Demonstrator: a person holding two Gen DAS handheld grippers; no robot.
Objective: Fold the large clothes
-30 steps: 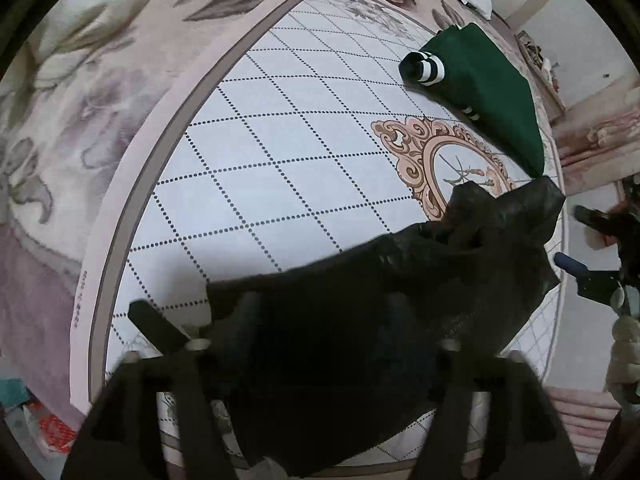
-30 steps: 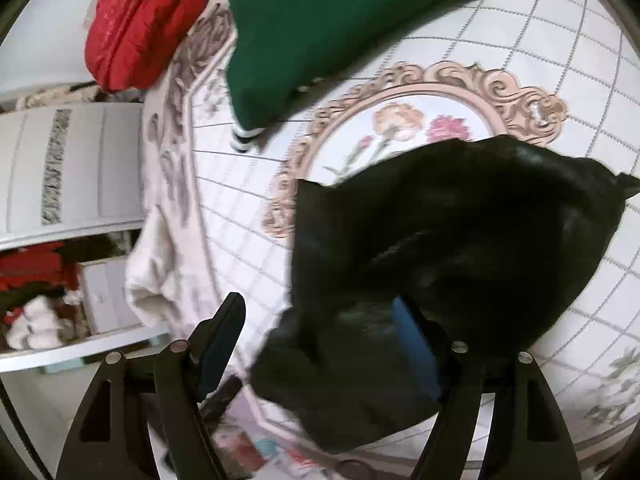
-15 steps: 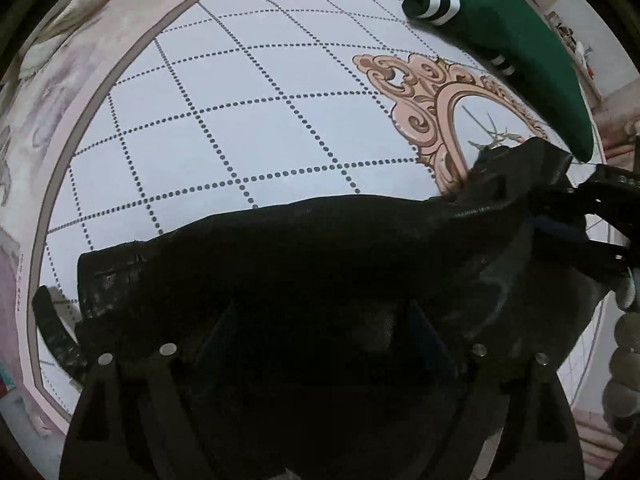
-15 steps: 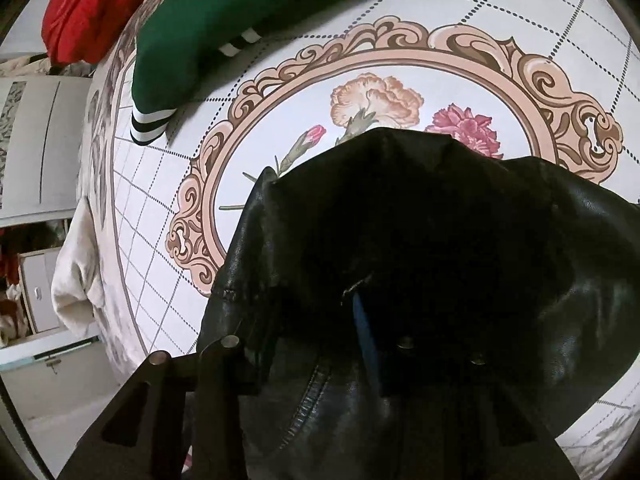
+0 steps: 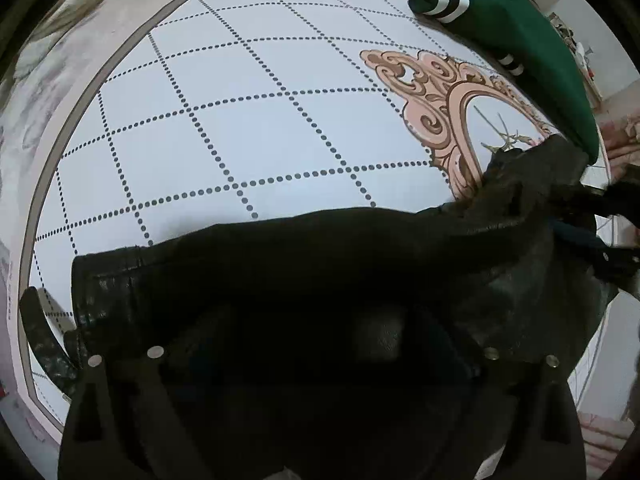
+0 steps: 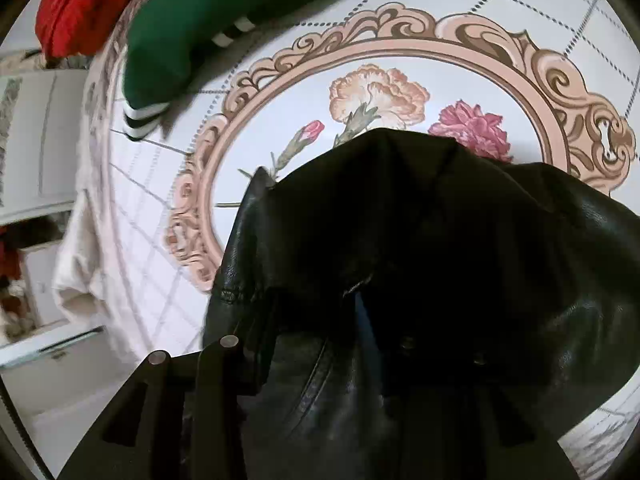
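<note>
On the quilted bedspread (image 5: pixel 248 128), crumpled glossy leather jacket (image 5: pixel 320 264)

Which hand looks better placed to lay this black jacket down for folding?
Probably the left. The left gripper faces a broad bare stretch of bedspread beyond the black jacket, while the green sweater lies nearer the right gripper.

Your white dotted-grid bedspread (image 5: pixel 240 128) is evenly, softly lit. The black leather jacket (image 6: pixel 460 240) swallows detail, with faint sheen on its creases. Fisheye bending curves both views' edges (the right view's left margin blurs).
</note>
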